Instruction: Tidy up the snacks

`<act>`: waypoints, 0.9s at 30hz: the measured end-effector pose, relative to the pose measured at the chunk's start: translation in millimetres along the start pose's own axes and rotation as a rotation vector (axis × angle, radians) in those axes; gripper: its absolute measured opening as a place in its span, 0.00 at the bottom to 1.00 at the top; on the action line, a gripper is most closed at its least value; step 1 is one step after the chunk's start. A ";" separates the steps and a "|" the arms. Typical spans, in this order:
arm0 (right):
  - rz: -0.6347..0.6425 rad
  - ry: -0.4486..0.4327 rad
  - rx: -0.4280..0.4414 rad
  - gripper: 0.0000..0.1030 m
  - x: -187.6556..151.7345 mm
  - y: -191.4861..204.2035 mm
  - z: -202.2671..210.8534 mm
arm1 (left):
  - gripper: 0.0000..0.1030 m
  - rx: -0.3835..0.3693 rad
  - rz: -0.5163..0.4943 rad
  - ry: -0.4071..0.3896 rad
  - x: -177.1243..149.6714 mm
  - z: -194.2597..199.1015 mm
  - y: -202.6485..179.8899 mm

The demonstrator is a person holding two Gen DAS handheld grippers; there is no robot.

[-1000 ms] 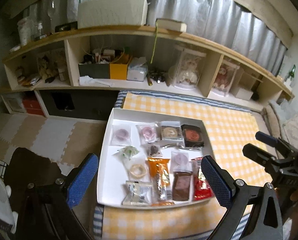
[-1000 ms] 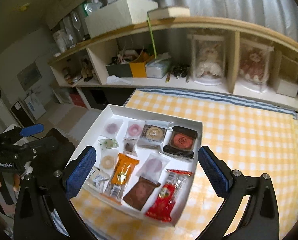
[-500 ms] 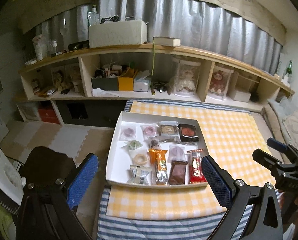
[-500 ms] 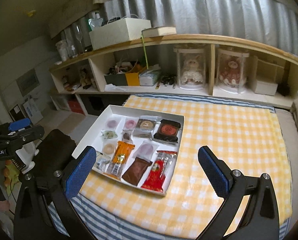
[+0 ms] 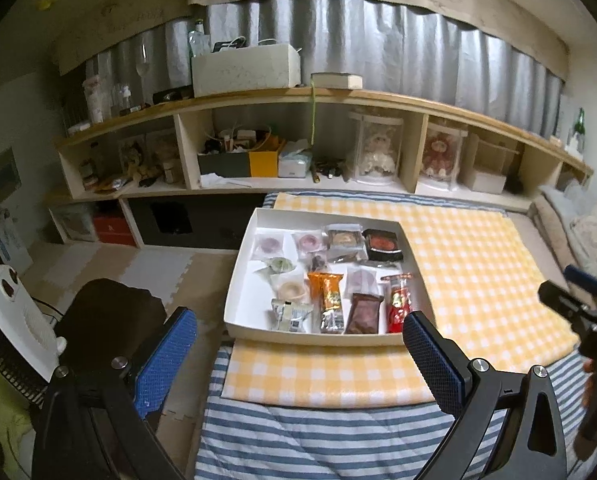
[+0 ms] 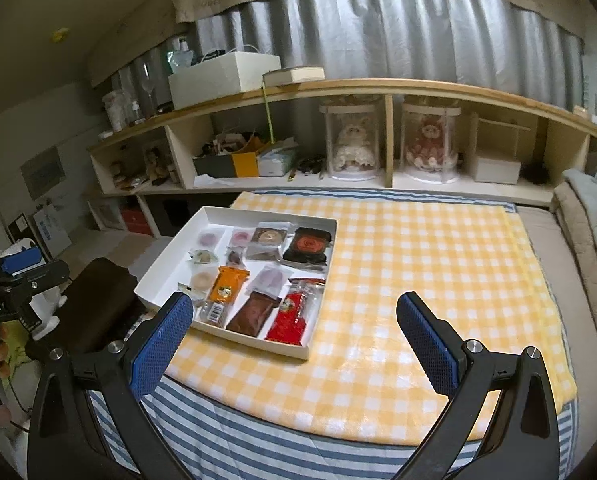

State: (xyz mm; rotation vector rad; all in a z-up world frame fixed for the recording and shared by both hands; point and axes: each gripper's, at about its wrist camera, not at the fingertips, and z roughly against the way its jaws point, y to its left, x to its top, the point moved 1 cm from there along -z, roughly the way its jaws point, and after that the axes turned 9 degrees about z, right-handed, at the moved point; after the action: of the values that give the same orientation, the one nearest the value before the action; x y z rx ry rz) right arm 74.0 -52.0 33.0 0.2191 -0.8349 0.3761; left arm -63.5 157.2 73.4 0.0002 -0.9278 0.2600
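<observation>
A white shallow box (image 5: 242,280) (image 6: 166,268) lies on the yellow checked cloth (image 5: 478,264) (image 6: 418,264) and holds several wrapped snacks: an orange packet (image 5: 328,292) (image 6: 226,284), a brown packet (image 5: 364,312) (image 6: 256,312), a red packet (image 5: 398,300) (image 6: 296,312), a dark square packet (image 5: 382,244) (image 6: 308,246) and clear-wrapped round cakes. My left gripper (image 5: 298,354) is open and empty, held back from the box's near edge. My right gripper (image 6: 294,334) is open and empty, near the box's right corner.
A long wooden shelf (image 5: 378,98) (image 6: 378,86) with boxes, glasses and two cased dolls runs behind. A striped blanket (image 5: 318,432) hangs under the cloth. A dark stool (image 5: 114,312) and a white heater (image 5: 14,320) stand at the left. Cushions (image 6: 594,216) lie at the right.
Both grippers have pulled back and up from the box, so it looks smaller and farther away. Both stay open and empty.
</observation>
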 end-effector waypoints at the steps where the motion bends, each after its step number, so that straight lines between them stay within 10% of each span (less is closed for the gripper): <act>1: 0.002 -0.004 -0.006 1.00 -2.0 -0.2 2.8 | 1.00 0.003 -0.006 -0.004 -2.4 1.3 -1.1; 27: 0.081 -0.037 -0.074 1.00 -21.8 15.1 26.5 | 1.00 0.051 -0.061 -0.051 -45.5 10.5 -18.0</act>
State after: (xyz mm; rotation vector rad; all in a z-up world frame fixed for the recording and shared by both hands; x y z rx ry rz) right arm 36.6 -52.3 34.6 0.1240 -0.8947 0.4170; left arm -93.8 128.5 45.7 0.0825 -0.9696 0.2275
